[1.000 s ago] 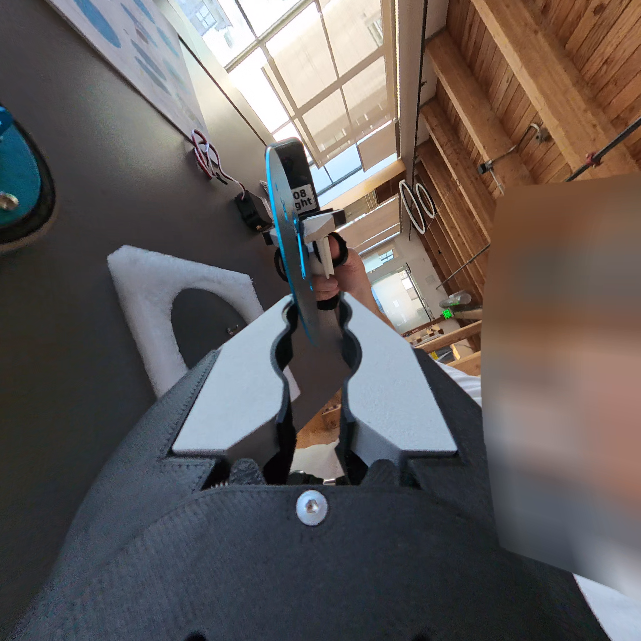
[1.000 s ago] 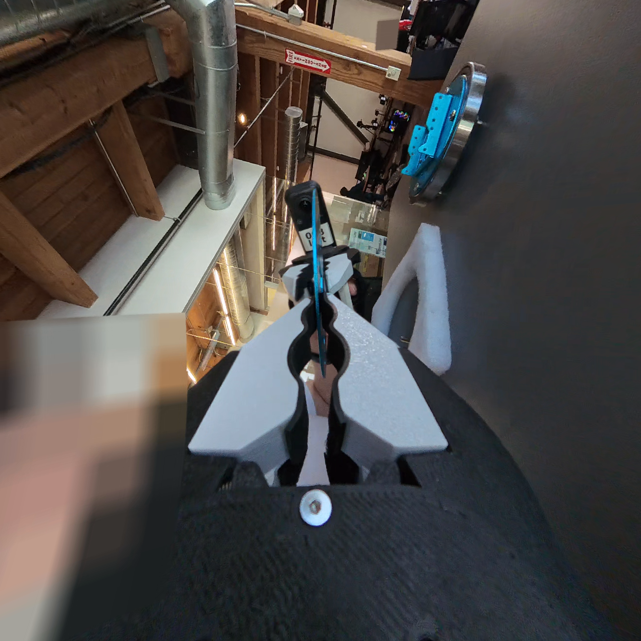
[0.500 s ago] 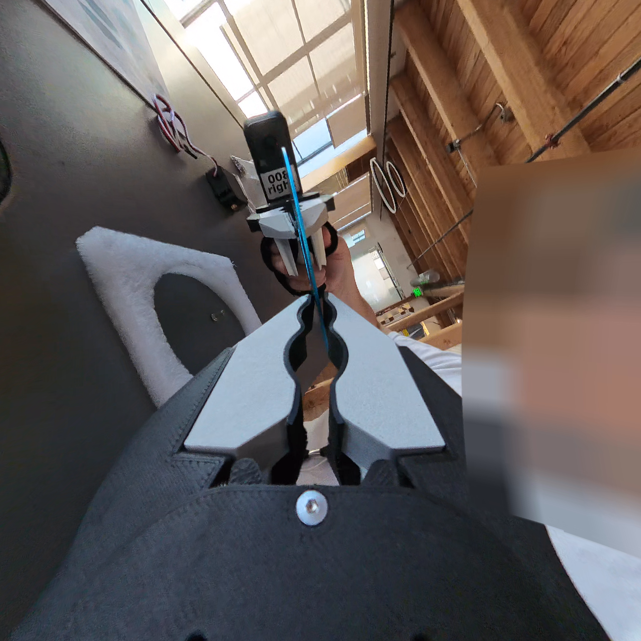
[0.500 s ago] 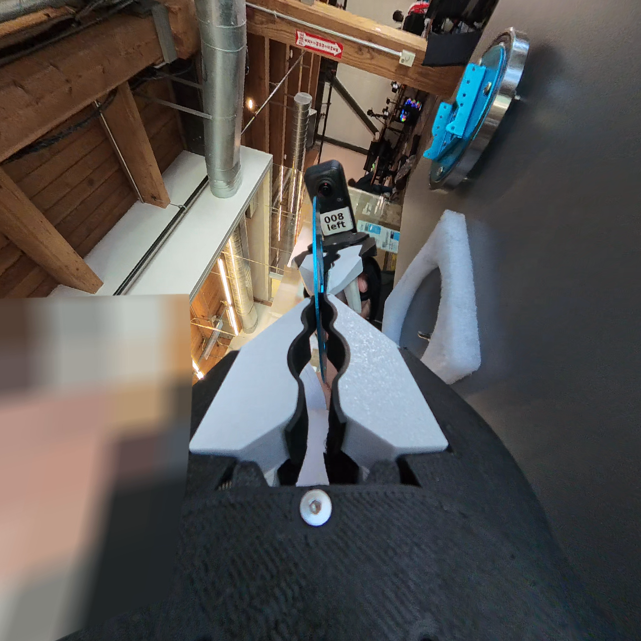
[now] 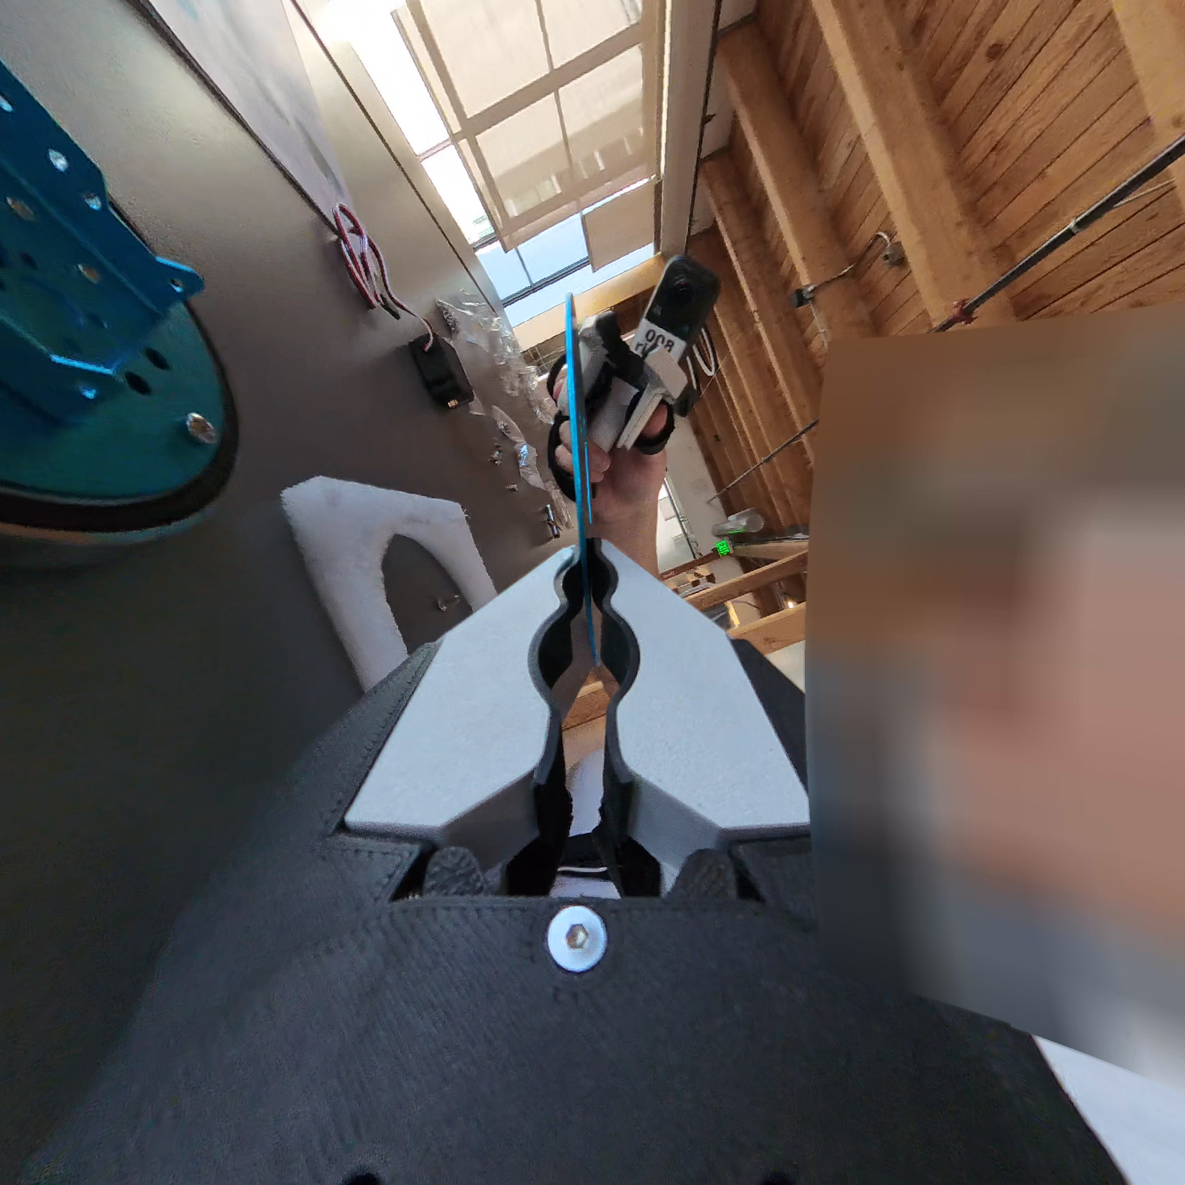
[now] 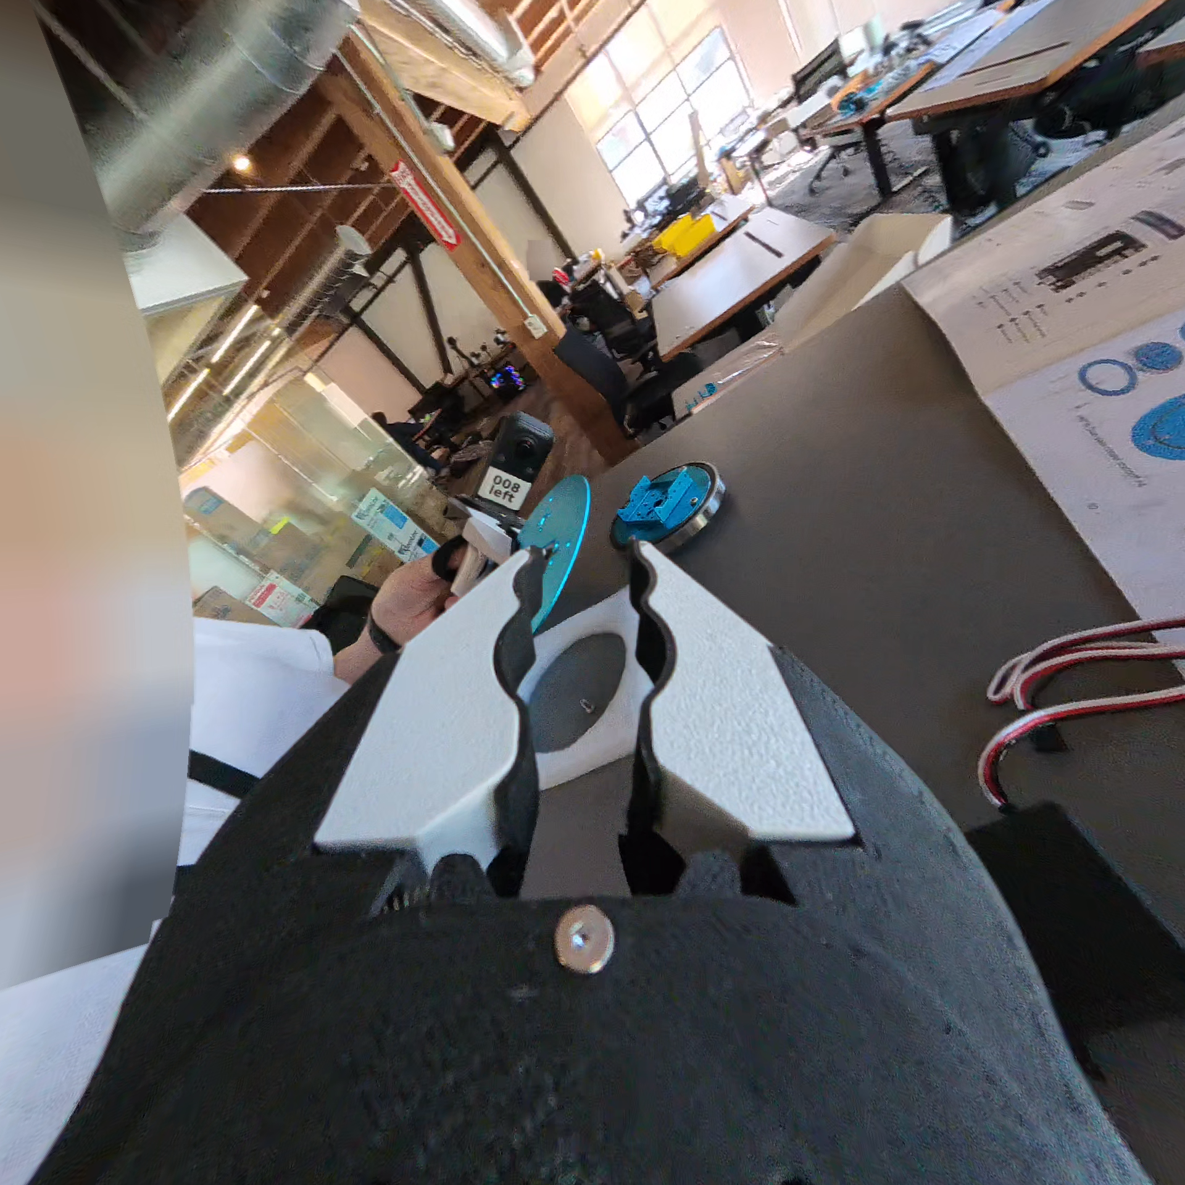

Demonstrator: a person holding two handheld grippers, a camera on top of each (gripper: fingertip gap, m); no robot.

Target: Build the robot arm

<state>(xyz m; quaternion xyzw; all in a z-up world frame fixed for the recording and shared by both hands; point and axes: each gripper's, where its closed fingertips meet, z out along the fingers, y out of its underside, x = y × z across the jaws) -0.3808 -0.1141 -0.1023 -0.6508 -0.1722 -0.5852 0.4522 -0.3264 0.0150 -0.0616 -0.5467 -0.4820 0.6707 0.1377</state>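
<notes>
My left gripper [image 5: 587, 554] is shut on the edge of a thin blue disc [image 5: 577, 410], seen edge-on and held in the air. In the right wrist view the disc [image 6: 558, 532] shows its flat face with small holes, held by the left gripper [image 6: 494, 535]. My right gripper [image 6: 580, 551] is open and empty, its jaws apart, close beside the disc without gripping it. It also shows in the left wrist view [image 5: 615, 397], just right of the disc's far edge, in a person's hand.
On the dark table stand a blue bracket assembly on a metal-rimmed round base [image 5: 96, 352] [image 6: 667, 506] and a white foam block with a round cutout [image 5: 359, 532] [image 6: 580, 760]. Red-white cables [image 6: 1058, 680], a black servo [image 5: 439, 375], loose screws [image 5: 513, 449] and a printed sheet [image 6: 1090, 417] lie around. Across from one pair of fingers to the other is roughly 15 cm.
My right gripper has opened, let go of the disc and swung aside, now facing the table. My left gripper still holds the disc.
</notes>
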